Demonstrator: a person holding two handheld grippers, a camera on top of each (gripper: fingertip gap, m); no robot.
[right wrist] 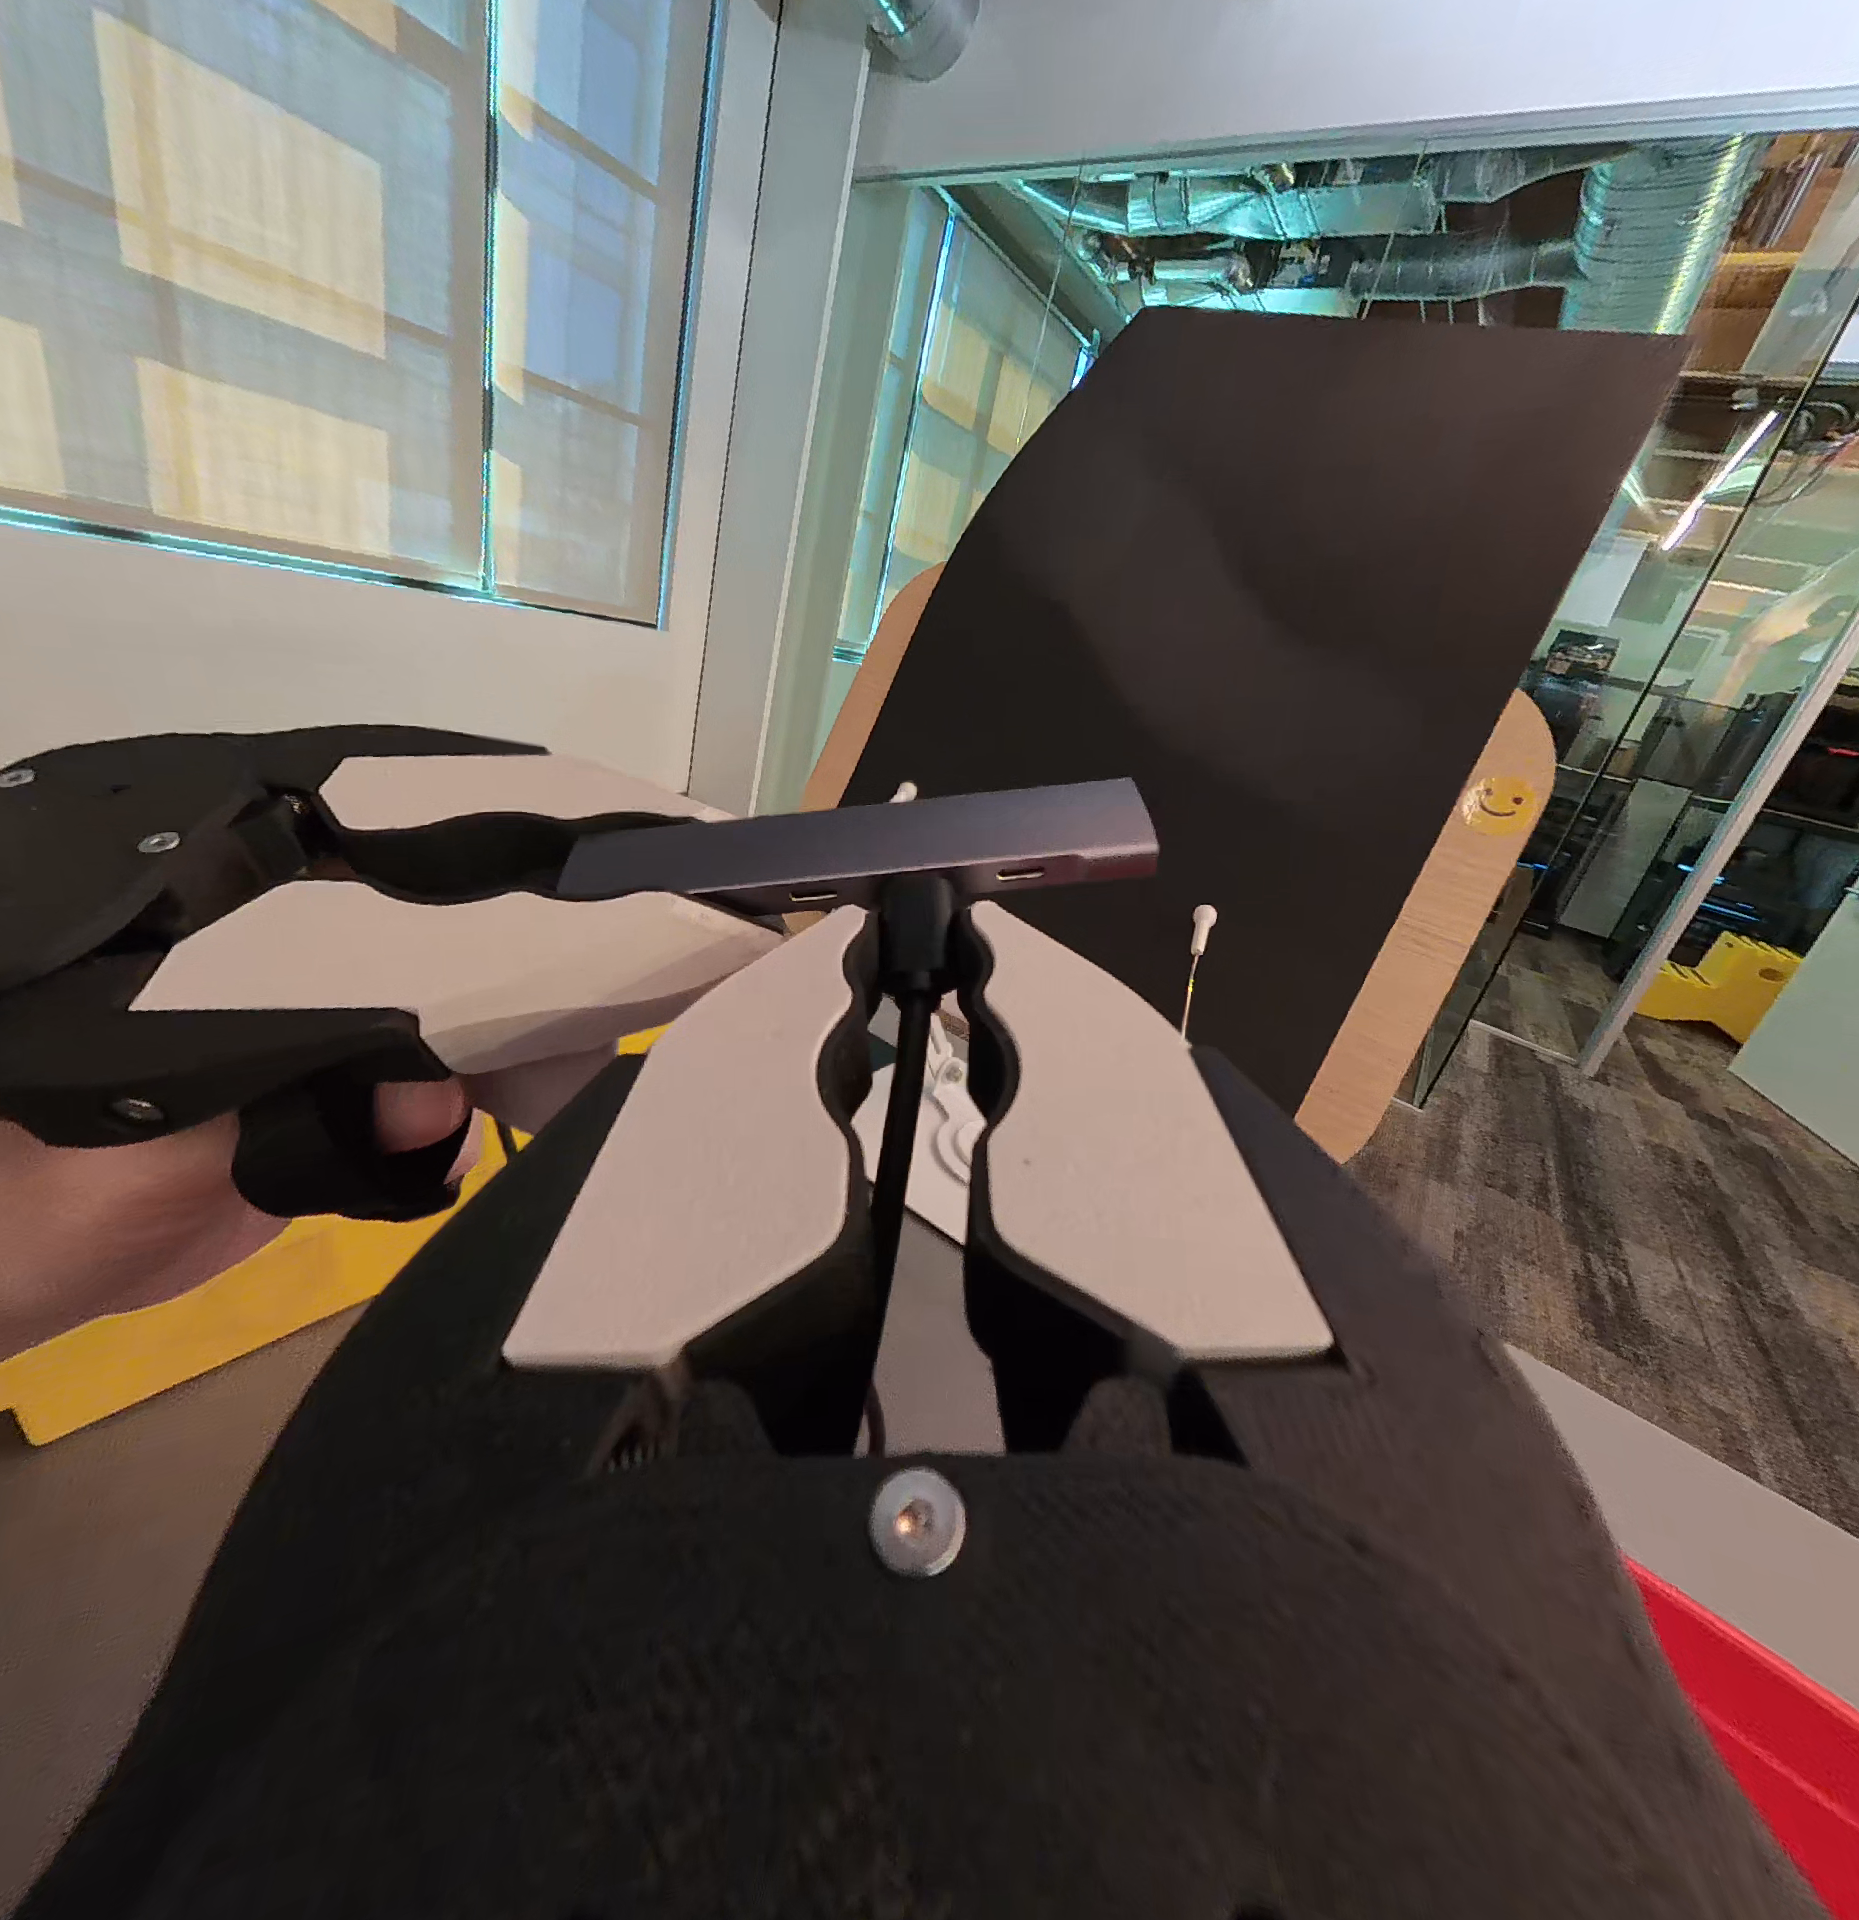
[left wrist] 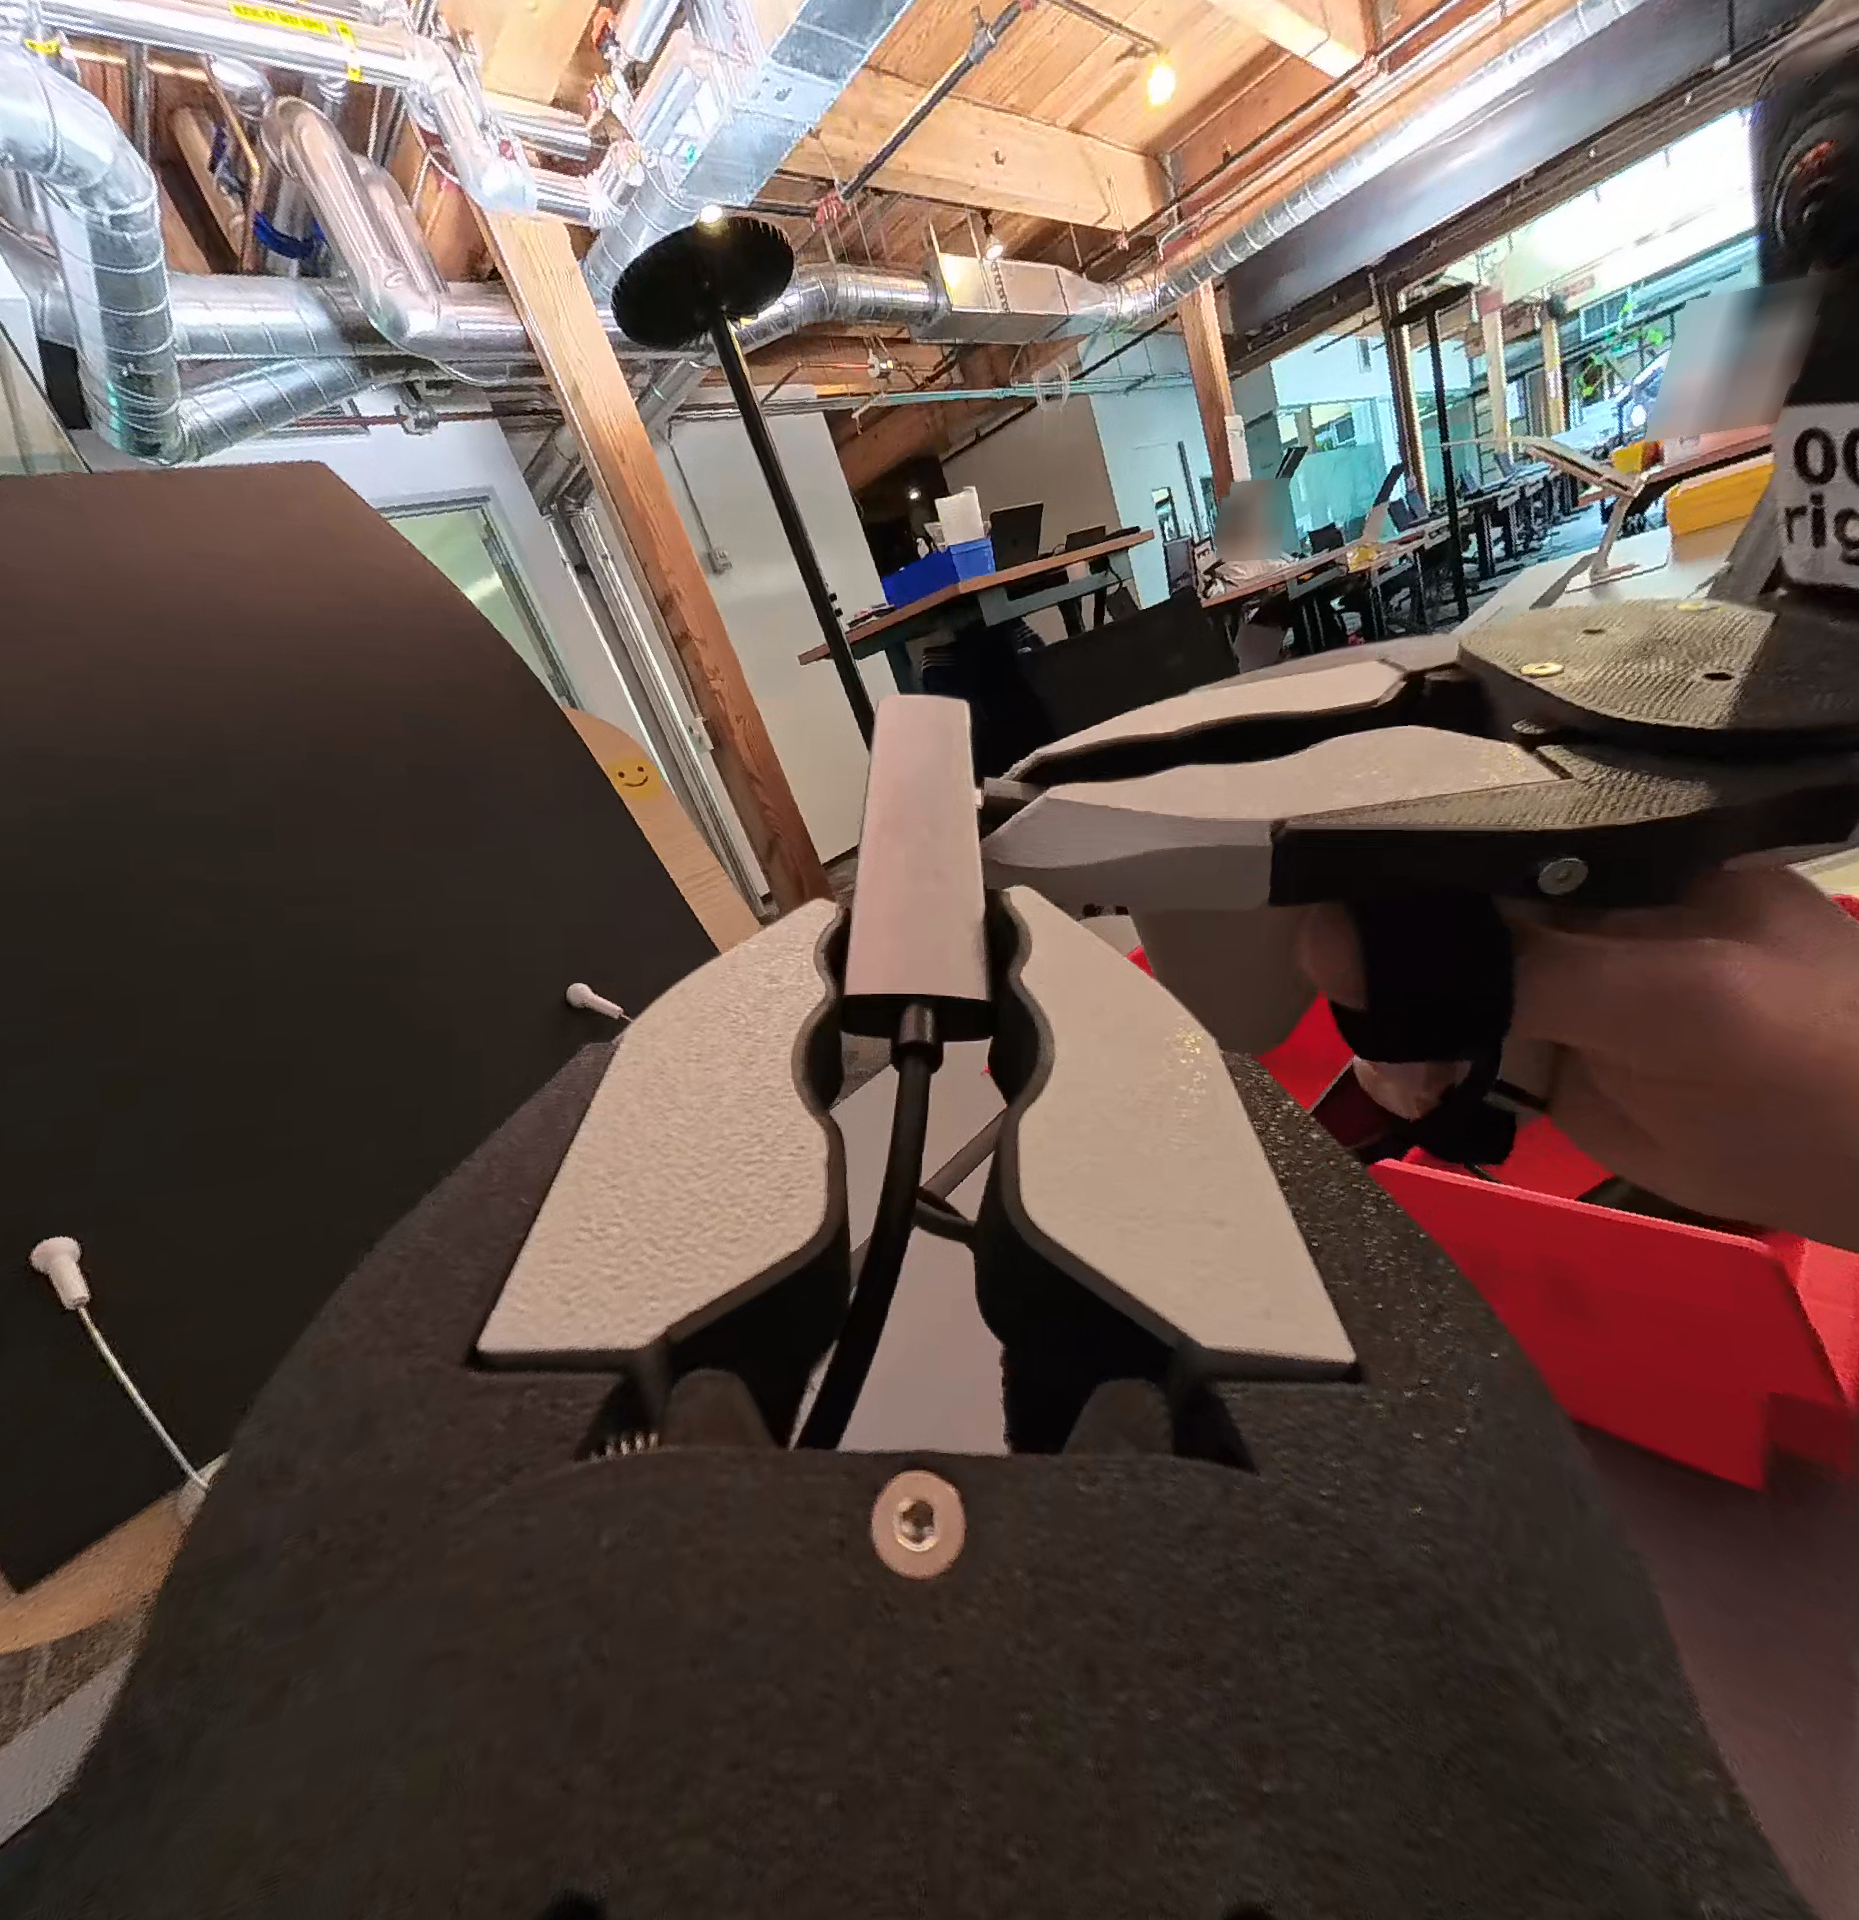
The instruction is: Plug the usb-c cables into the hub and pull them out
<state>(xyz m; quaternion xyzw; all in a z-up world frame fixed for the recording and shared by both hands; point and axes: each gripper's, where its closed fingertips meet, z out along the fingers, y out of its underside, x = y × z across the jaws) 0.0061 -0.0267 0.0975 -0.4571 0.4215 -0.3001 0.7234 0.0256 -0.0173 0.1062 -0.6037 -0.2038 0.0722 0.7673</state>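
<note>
Left hand-held gripper clamped on grey hub at centre; right hand-held gripper pinching black usb-c plug, seemingly seated in the hub.

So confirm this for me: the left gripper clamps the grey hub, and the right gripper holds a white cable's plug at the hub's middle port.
Not quite: the cable is black, not white, as the right wrist view shows. The rest holds: the left gripper clamps the grey hub, and the right gripper holds the plug at the hub's middle port.
</note>
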